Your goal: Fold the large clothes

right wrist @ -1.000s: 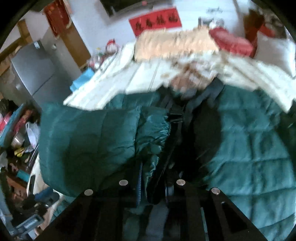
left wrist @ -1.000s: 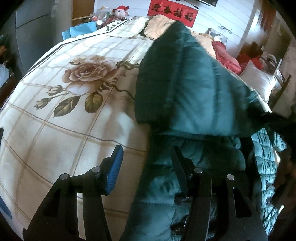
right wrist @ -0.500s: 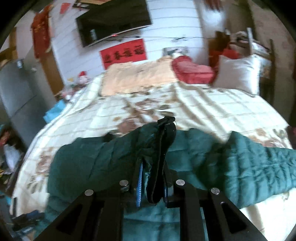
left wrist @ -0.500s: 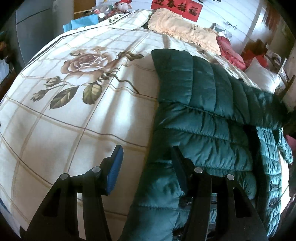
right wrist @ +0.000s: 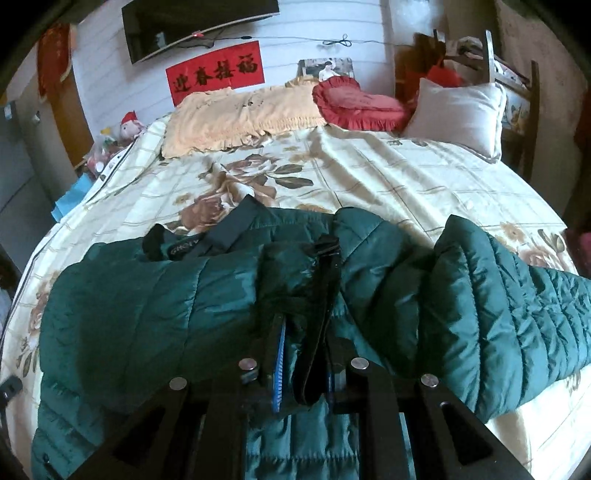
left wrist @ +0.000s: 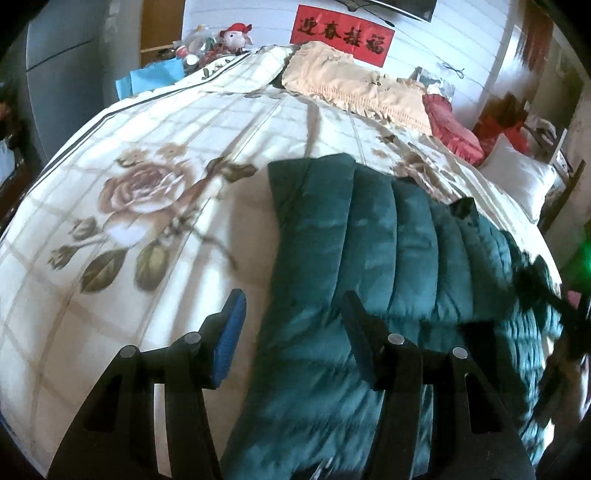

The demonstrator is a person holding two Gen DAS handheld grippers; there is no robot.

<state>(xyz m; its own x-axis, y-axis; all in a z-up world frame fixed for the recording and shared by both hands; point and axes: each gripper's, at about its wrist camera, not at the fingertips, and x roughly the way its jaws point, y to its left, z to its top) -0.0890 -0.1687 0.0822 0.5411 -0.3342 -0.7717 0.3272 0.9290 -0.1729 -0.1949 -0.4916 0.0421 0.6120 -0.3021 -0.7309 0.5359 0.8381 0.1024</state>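
The fold looks only begun: the green padded jacket sprawls across the lower frame on the floral bedspread, one sleeve pinched in the closed right gripper, the empty left gripper half open.

A bed with a rose-print cover carries a green quilted jacket, pillows and cushions.

Bed with floral cream bedspread fills room. Far white plank wall holds red banner and dark TV. Grey cabinet left, white pillow right. Daylight.
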